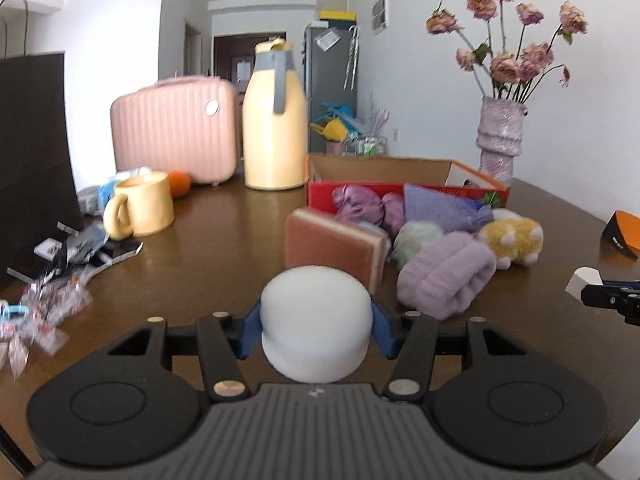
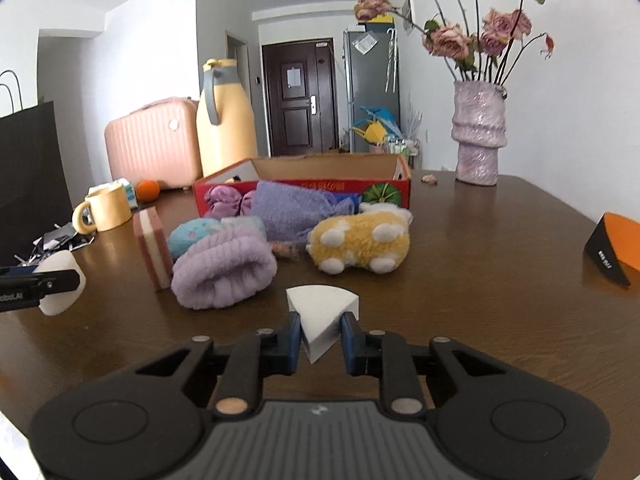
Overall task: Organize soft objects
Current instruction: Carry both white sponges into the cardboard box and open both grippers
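Observation:
My left gripper (image 1: 316,330) is shut on a round white sponge (image 1: 316,320) above the brown table; it also shows in the right wrist view (image 2: 60,280). My right gripper (image 2: 320,336) is shut on a white wedge-shaped sponge (image 2: 322,312), seen also in the left wrist view (image 1: 584,280). Ahead lie a pink layered sponge (image 1: 332,246), a purple fluffy roll (image 2: 224,272), a yellow plush toy (image 2: 360,240), a pale blue-green plush (image 1: 418,238) and a purple cloth (image 2: 296,208). Behind them stands an open red cardboard box (image 2: 304,184).
A yellow mug (image 1: 140,210), an orange (image 1: 179,183), a yellow jug (image 1: 274,120) and a pink case (image 1: 172,128) stand at the back left. A black bag (image 1: 32,152) and wrappers (image 1: 60,264) are left. A purple vase (image 2: 478,132) stands back right, an orange-black object (image 2: 614,252) right.

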The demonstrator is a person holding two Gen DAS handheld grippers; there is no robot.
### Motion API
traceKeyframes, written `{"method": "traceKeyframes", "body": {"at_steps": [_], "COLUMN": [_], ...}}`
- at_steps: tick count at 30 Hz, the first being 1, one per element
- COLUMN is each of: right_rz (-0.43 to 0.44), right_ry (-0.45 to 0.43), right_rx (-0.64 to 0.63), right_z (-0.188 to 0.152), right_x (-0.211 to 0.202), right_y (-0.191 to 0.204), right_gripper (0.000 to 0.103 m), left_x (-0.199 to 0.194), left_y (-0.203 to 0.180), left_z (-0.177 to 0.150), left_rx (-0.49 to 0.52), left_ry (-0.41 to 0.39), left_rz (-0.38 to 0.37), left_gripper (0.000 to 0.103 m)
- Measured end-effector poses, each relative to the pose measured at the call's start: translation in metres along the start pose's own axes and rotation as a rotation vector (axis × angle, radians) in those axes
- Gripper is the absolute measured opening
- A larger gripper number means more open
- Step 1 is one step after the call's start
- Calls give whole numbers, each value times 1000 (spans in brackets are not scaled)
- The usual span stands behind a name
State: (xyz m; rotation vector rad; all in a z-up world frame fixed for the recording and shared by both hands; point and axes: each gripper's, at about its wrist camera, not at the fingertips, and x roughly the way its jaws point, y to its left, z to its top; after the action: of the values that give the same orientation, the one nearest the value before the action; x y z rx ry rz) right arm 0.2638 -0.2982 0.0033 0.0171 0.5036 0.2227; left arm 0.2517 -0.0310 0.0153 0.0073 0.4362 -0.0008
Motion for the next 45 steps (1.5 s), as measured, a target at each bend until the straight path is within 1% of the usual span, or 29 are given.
{"method": "traceKeyframes", "body": {"at_steps": [3, 5, 7, 8, 10, 11, 13, 14, 15, 16, 17, 18, 20, 21, 22, 24, 26, 28, 29, 31, 33, 35, 36, 39, 41, 43, 45], "right_rz": [-1, 22, 54, 70, 98, 103, 106, 105, 105, 101, 96, 90, 71, 62, 37, -18, -63, -98, -112, -129, -150, -163, -174, -185, -173, -166, -157], "right_ry": [-19, -28, -44, -47, -47, -45, -45, -39, -26, -5, 33, 69, 142, 188, 215, 282, 352, 399, 409, 423, 426, 424, 418, 400, 389, 375, 360], "right_rx": [6, 13, 13, 9, -9, -20, -38, -49, -50, -49, -55, -50, -30, -27, -20, -52, -73, -105, -117, -141, -161, -183, -193, -194, -186, -188, -188], "right_z": [7, 19, 35, 47, 74, 91, 126, 148, 165, 182, 201, 217, 242, 254, 262, 276, 280, 279, 277, 272, 268, 265, 265, 269, 275, 283, 291], "right_x": [-3, 3, 14, 24, 47, 61, 91, 112, 131, 153, 183, 210, 262, 290, 311, 353, 386, 410, 416, 425, 431, 432, 431, 425, 418, 405, 387], "right_y": [-5, -10, -16, -20, -28, -32, -42, -48, -54, -59, -62, -67, -74, -77, -80, -80, -79, -76, -74, -71, -69, -69, -68, -67, -69, -68, -67], "right_gripper": [21, 21, 21, 21, 21, 21, 21, 21, 21, 21, 21, 21, 21, 21, 21, 21, 22, 22, 24, 26, 31, 34, 39, 41, 42, 46, 57], "left_x": [12, 29, 56, 74, 116, 141, 192, 215, 243, 267, 294, 317, 360, 377, 394, 414, 426, 433, 436, 441, 441, 438, 434, 424, 408, 387, 363], "left_y": [-4, -8, -12, -13, -14, -17, -25, -30, -34, -39, -43, -45, -48, -49, -47, -46, -47, -45, -45, -41, -35, -33, -34, -33, -30, -26, -22], "left_z": [27, 53, 85, 104, 142, 160, 191, 202, 213, 221, 228, 231, 237, 239, 240, 240, 239, 238, 238, 236, 233, 233, 233, 243, 252, 262, 271], "left_rx": [8, 14, 15, 12, -7, 2, 19, 45, 47, 58, 78, 76, 97, 98, 126, 150, 180, 192, 202, 218, 213, 214, 213, 207, 199, 181, 156], "left_ry": [-35, -54, -68, -61, -28, -4, 11, 29, 64, 95, 129, 165, 243, 262, 282, 303, 322, 337, 340, 344, 347, 342, 338, 322, 303, 284, 265], "left_rz": [-44, -89, -104, -114, -126, -125, -80, -66, -45, -41, -37, -17, 7, 28, 39, 71, 61, 46, 50, 58, 52, 48, 48, 55, 48, 39, 34], "left_gripper": [56, 56, 56, 56, 56, 56, 57, 57, 57, 57, 57, 57, 57, 57, 57, 57, 58, 62, 64, 72, 72, 72, 73, 73, 75, 77, 77]}}
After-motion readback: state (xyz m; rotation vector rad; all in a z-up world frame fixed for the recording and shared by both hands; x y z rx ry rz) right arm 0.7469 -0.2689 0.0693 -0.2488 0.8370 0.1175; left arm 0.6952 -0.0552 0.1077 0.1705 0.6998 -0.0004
